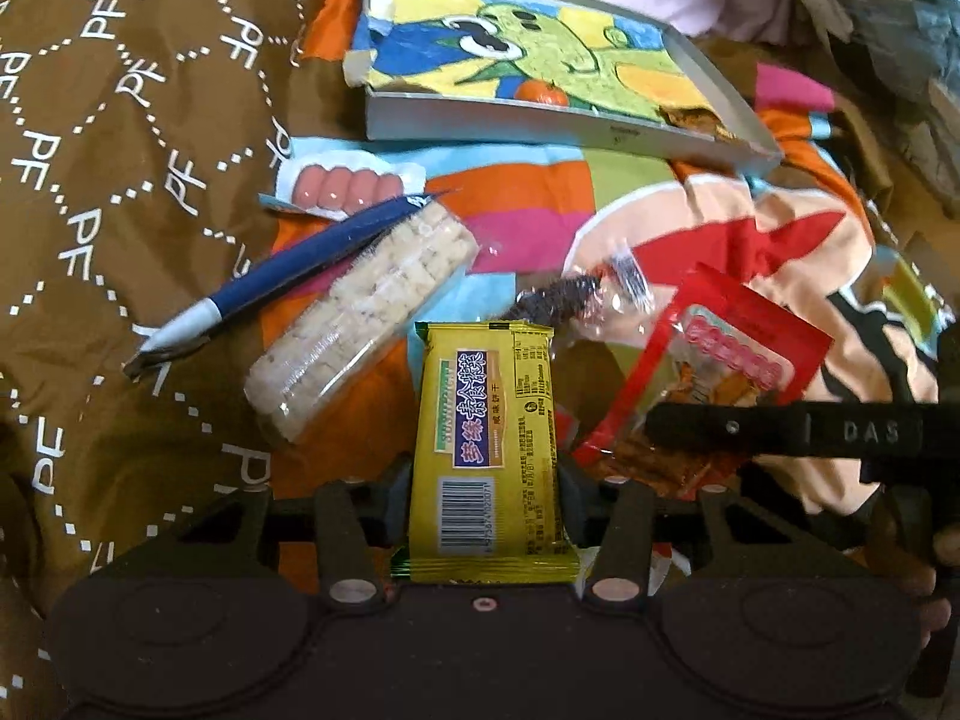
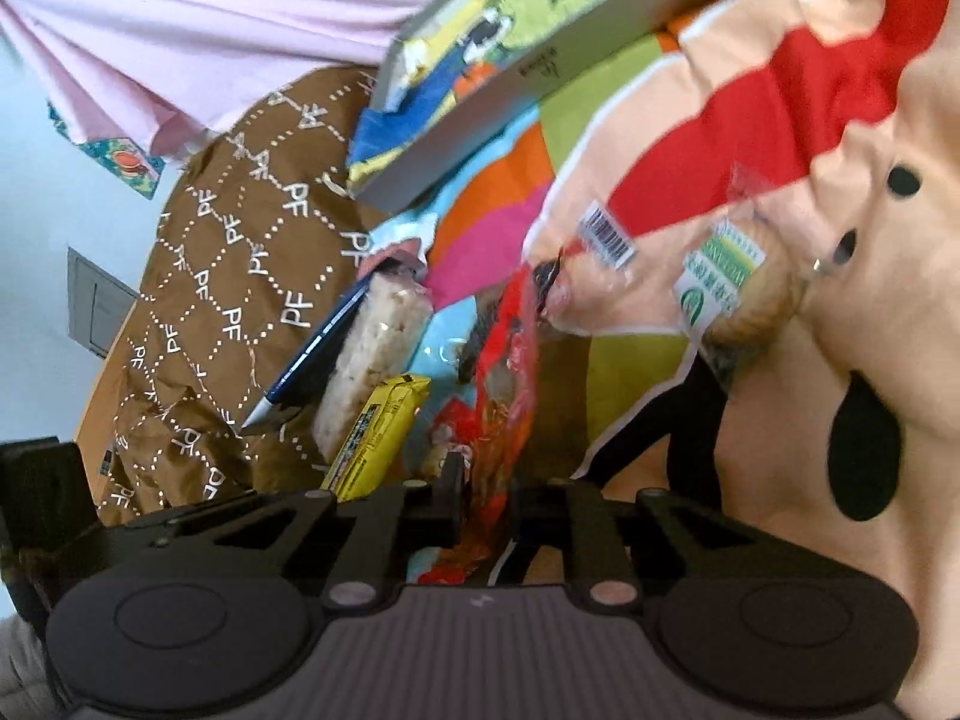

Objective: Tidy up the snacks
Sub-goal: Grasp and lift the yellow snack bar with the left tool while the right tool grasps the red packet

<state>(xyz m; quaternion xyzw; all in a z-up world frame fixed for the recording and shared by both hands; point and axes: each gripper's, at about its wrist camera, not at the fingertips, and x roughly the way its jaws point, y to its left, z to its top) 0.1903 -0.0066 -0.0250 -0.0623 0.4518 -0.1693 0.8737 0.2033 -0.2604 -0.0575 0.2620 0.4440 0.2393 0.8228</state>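
My left gripper is shut on a yellow cracker packet, held flat above the bed. The packet also shows in the right wrist view. My right gripper is shut on a red snack packet, seen edge-on; in the left wrist view the red snack packet lies right of the yellow one under the right gripper's black finger. A clear rice-puff pack, a blue stick packet and a dark cookie in clear wrap lie on the blanket.
A shallow grey box with a cartoon lining sits at the back on the colourful blanket. Brown patterned bedding spreads to the left. A wrapped bun with a green label lies to the right.
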